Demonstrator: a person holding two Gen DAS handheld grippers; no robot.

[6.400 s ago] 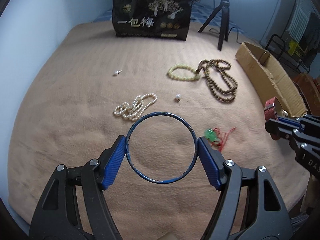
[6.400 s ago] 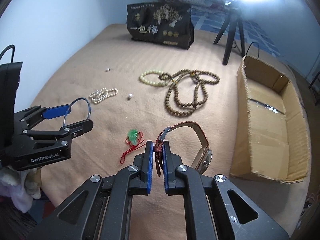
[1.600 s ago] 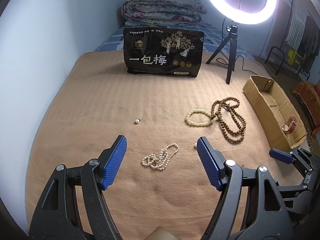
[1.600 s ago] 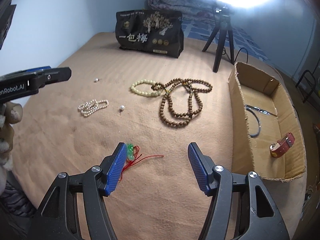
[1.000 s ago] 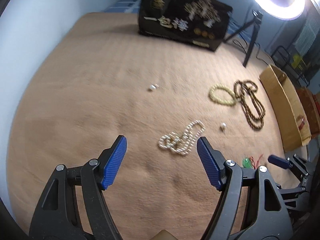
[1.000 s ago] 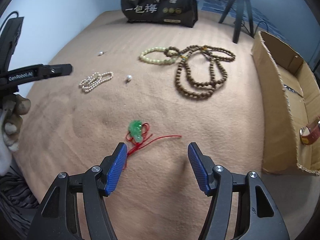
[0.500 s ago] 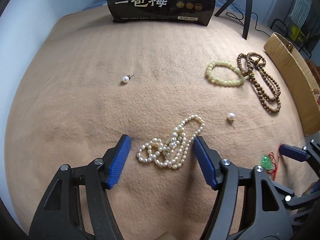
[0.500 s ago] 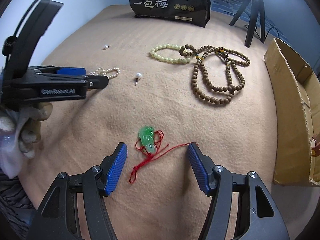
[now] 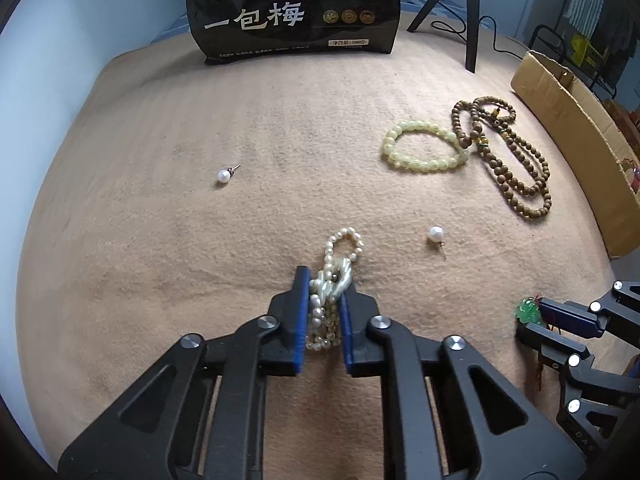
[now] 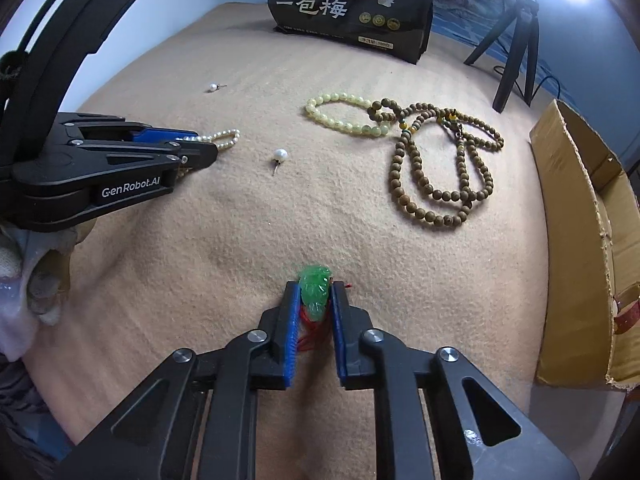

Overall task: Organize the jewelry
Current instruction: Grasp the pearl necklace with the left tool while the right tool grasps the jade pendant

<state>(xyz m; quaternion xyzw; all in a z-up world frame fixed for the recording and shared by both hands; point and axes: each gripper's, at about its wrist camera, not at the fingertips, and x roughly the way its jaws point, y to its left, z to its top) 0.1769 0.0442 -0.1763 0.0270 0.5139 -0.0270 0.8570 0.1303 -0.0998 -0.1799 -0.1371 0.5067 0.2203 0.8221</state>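
Observation:
My left gripper point(image 9: 325, 280) is shut on a white pearl necklace point(image 9: 340, 256) that lies on the tan blanket; its far loop sticks out past the fingertips. It also shows in the right wrist view point(image 10: 228, 138). My right gripper point(image 10: 314, 288) is shut on a green jade pendant point(image 10: 316, 286) with a red cord, low on the blanket. The pendant shows at the right in the left wrist view point(image 9: 528, 311). A cardboard box point(image 10: 584, 216) at the right holds a red-strap watch point(image 10: 626, 314).
A pale green bead bracelet point(image 9: 420, 150), a long brown bead necklace point(image 9: 516, 156) and two pearl earrings point(image 9: 436, 234) point(image 9: 224, 176) lie on the blanket. A black snack bag point(image 9: 296, 8) and a tripod point(image 9: 468, 12) stand at the back.
Both grippers have dropped to the blanket and closed. The left now clamps the pearl necklace, the right clamps the green pendant. Both were open half a second ago.

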